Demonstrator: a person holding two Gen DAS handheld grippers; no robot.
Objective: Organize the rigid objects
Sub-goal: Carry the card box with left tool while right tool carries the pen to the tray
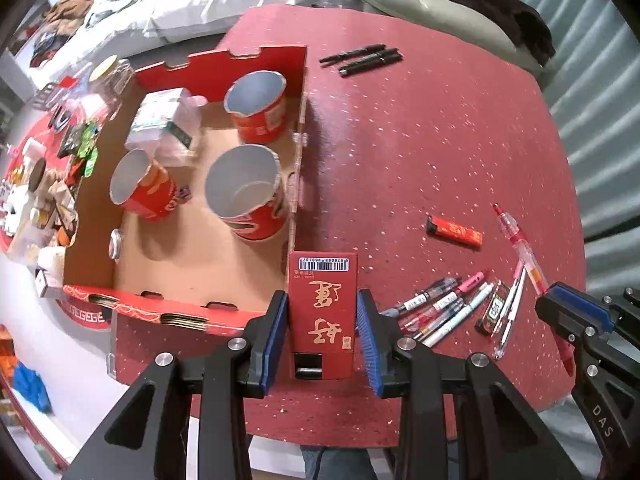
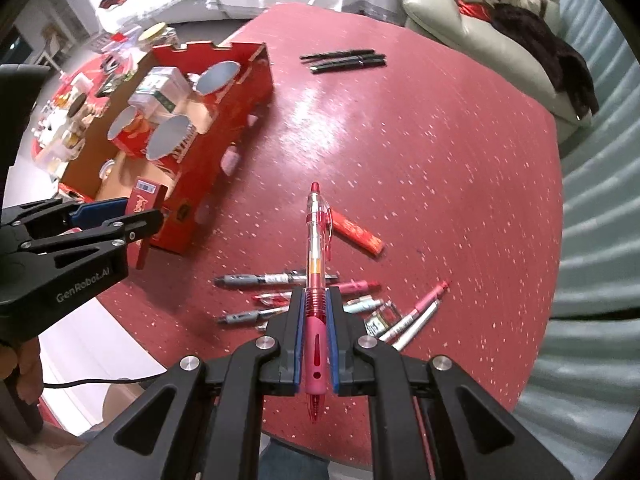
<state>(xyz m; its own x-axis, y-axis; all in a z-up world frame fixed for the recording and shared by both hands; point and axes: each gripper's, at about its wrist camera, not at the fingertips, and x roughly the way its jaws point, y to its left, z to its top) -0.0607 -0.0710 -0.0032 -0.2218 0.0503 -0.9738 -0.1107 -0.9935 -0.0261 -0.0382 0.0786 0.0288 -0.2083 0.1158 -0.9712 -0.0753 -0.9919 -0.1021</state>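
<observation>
**Both grippers loaded beside the tray**

The left gripper pinches a red card box just outside the cardboard tray wall's near corner. The right gripper clamps a red gel pen above the scattered pens. Bare red tabletop stretches beyond, towards three black pens.

Red table: pens, box, perhaps lighter.

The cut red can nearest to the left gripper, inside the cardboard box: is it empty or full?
Empty. In the left wrist view the nearest cut can stands upright in the cardboard box, and its bare silver wall and bottom show.
</observation>
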